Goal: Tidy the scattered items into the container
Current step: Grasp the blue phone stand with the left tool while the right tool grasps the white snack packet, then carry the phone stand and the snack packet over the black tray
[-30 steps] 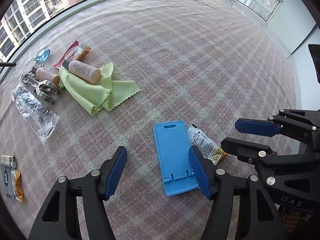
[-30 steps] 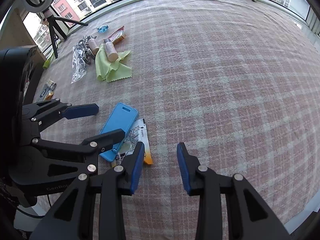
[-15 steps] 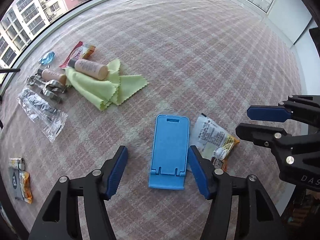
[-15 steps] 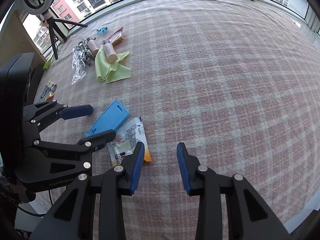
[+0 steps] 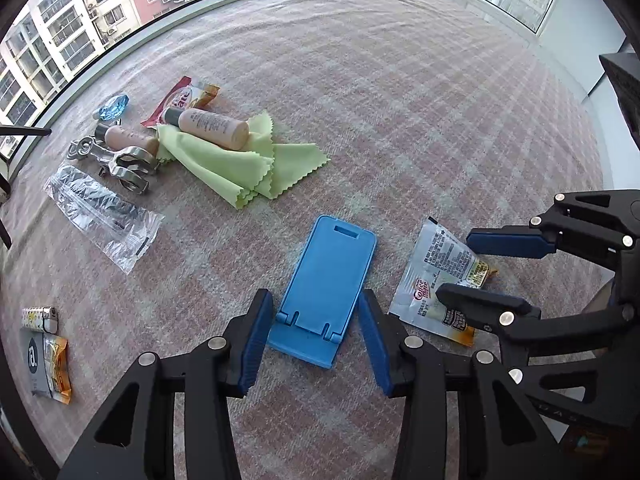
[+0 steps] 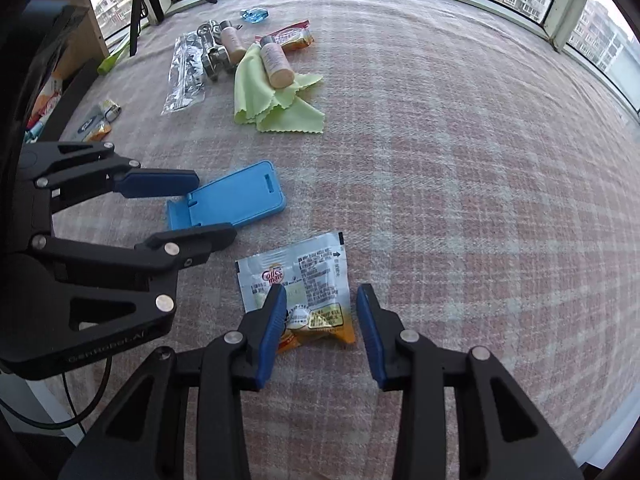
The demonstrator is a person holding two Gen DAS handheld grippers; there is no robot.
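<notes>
Wide plaid tablecloth [image 5: 400, 120], window-ringed room

Left wrist view looks down close over the plaid-covered desk [image 5: 400, 100], facing the windows at 12 o'clock. Right wrist view sits just beside it, similarly near, angled toward 11 o'clock. Both share the blue phone stand [image 5: 326, 280] [image 6: 236, 200] and creamer sachet [image 5: 436, 276] [image 6: 304, 276].

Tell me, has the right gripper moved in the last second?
Yes. The right gripper has swung left: its open fingers now straddle the creamer sachet, which earlier lay left of them on the cloth.
</notes>
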